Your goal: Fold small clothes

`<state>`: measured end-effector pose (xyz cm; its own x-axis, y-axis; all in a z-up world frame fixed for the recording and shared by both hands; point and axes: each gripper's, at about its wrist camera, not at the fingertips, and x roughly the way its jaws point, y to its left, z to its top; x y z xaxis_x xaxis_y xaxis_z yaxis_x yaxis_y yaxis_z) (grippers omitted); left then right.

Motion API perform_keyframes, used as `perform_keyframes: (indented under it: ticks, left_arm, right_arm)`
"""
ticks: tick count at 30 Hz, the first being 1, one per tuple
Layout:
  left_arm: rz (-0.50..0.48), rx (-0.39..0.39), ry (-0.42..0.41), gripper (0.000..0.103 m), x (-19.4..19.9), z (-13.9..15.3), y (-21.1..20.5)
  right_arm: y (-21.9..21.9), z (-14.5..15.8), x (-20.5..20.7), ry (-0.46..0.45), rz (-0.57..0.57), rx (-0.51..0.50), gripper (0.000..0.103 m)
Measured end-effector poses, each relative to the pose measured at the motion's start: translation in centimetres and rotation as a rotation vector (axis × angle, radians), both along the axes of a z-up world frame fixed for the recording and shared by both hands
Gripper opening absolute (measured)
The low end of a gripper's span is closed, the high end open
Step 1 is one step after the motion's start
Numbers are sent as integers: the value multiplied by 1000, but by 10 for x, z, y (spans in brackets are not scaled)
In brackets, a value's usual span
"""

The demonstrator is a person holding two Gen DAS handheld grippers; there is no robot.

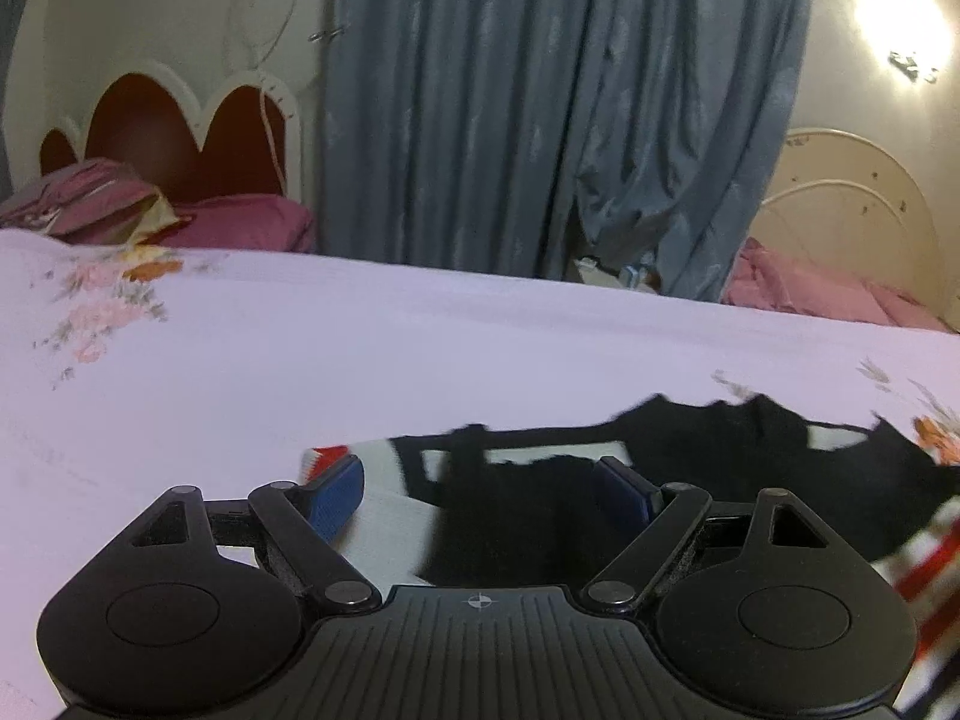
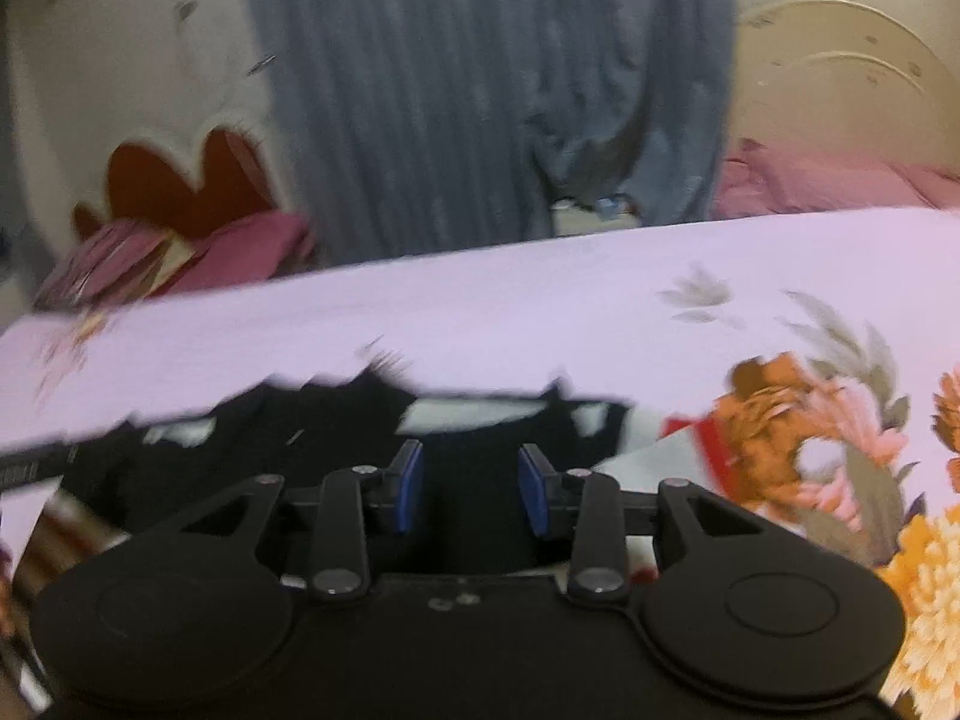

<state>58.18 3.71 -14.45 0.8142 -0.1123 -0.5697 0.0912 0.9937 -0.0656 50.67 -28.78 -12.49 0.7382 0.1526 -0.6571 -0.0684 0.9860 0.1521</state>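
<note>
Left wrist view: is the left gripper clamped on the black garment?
No. The left gripper has its blue pads spread wide apart, with the black garment lying on the bedsheet beyond them, unpinched.

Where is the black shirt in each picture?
Left wrist: the black shirt lies low and right of centre, just beyond the open jaws.
Right wrist: the shirt lies low and left of centre, beyond the jaws.
Shared landmark: the blue curtain behind the bed.

A blue-grey curtain [image 1: 540,108] hangs behind the bed's lilac floral sheet [image 1: 360,348]; magenta pillows [image 1: 240,222] lie beneath a scalloped headboard [image 1: 180,120].
</note>
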Motion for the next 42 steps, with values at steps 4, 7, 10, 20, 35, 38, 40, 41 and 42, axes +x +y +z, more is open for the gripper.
perform_keyframes:
  ticks: [4, 7, 10, 20, 35, 38, 40, 41, 42]
  left_arm:
    - [-71, -6, -4, 83, -20, 9, -20]
    - [-125, -13, 14, 83, -34, 6, -36]
    - [-173, 23, 47, 83, -41, -10, -49]
    - [-114, 43, 67, 83, -58, -29, -2]
    - [-132, 17, 118, 83, -111, -31, -15]
    - [-141, 47, 119, 83, -115, -30, -13]
    - [-132, 50, 136, 83, -114, -26, -12]
    - [-122, 49, 143, 83, -115, -24, -12]
    - [-115, 50, 147, 83, -116, -23, -11]
  right_arm:
    - [35, -9, -11, 27, 96, -46, 34]
    - [52, -15, -16, 38, 139, -63, 33]
    - [62, -22, -18, 49, 144, -88, 32]
    - [-4, -30, -29, 41, 6, -160, 28]
    - [79, -31, -83, 18, 207, -134, 35]
    - [67, -33, -88, 6, 203, -148, 36]
    - [63, -32, -90, 7, 197, -163, 36]
    - [61, -31, -91, 9, 196, -170, 36]
    - [59, -29, -91, 13, 191, -168, 36]
